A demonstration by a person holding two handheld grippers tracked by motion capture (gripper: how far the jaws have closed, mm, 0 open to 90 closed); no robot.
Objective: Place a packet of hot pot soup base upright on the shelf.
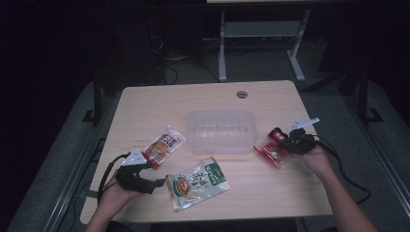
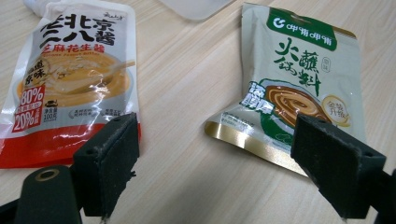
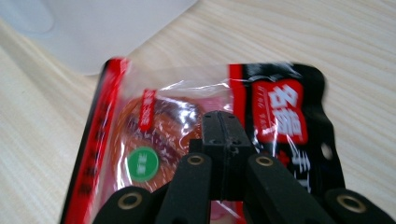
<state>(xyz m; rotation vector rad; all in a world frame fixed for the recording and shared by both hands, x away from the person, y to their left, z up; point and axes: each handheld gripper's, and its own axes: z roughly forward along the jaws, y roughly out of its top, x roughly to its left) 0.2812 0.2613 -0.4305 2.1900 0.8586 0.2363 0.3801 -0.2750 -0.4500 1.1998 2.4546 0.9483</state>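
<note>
Black pads of the right tongs (image 3: 223,135) are pressed together, closed over the red packet (image 3: 187,140); whether they pinch its film or just rest on it I cannot tell from the right gripper view. That packet (image 1: 273,151) lies flat on the desk (image 1: 270,193), just right of the clear tub (image 1: 221,130), at the desk's right side. The left tongs (image 2: 215,158) stand wide open and hold nothing, low over bare wood between 2 other pouches: the orange pouch (image 2: 70,88) to one side, the green pouch (image 2: 299,84) to the other, both flat on the desk. In the high view the left tongs (image 1: 145,181) sit near the front left edge.

Judging by the layout, the step in hand is picking up the red packet for the tub. Next move calls for a firm pinch on the packet's edge, a lift clear of the desk, then a short carry left over the tub's rim before letting go.
</note>
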